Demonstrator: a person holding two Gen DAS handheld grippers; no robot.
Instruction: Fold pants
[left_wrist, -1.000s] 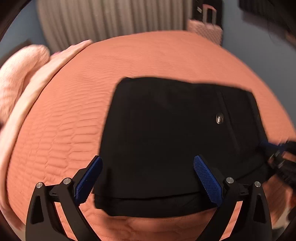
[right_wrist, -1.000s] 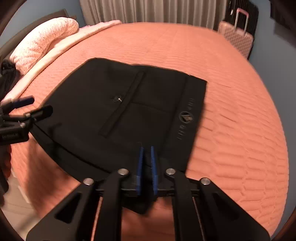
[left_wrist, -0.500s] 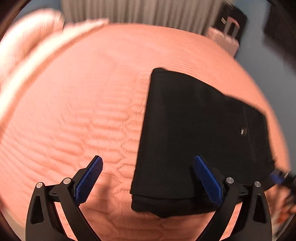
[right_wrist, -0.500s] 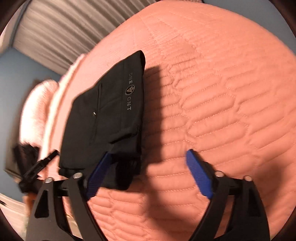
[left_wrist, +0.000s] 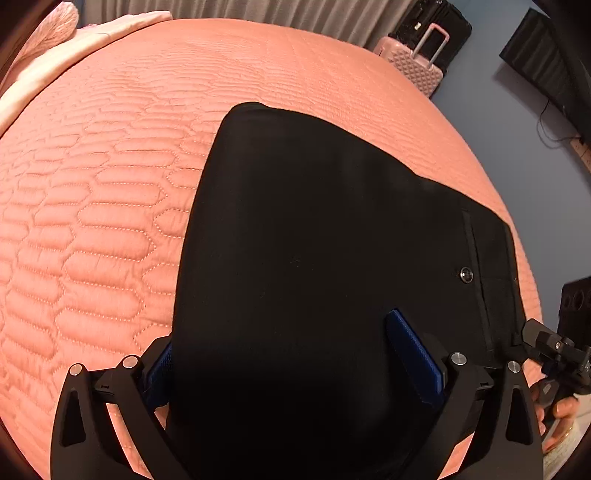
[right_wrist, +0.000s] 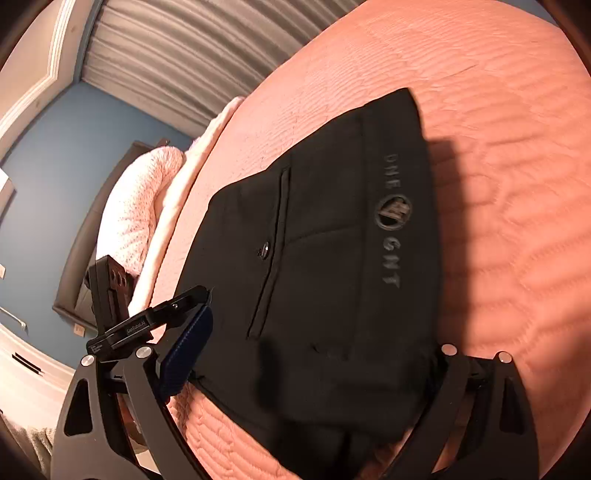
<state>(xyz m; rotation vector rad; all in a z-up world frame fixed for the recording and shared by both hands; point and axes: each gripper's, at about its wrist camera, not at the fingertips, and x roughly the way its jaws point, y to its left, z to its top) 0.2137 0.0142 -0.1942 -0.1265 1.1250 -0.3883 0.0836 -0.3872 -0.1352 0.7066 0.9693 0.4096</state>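
The black pants (left_wrist: 332, 240) lie folded into a compact stack on the salmon quilted bed (left_wrist: 92, 221). In the right wrist view the pants (right_wrist: 332, 258) show a back pocket with a button and a grey logo on the waistband. My left gripper (left_wrist: 295, 354) is open, its jaws straddling the stack's near left edge, one finger under the cloth. My right gripper (right_wrist: 310, 365) is open and straddles the near waistband end; its right finger is hidden by cloth. The left gripper also shows in the right wrist view (right_wrist: 155, 314), and the right gripper in the left wrist view (left_wrist: 554, 354).
Pink pillows (right_wrist: 136, 214) and a folded-back sheet lie at the head of the bed. A pink suitcase (left_wrist: 417, 62) stands beyond the far edge, by grey curtains (left_wrist: 258, 11). The blue wall and a dark speaker (left_wrist: 576, 306) are to the right.
The right gripper opened from shut and let go of the pants. Both open grippers then moved in over the near ends of the stack, so the cloth now lies between their jaws.
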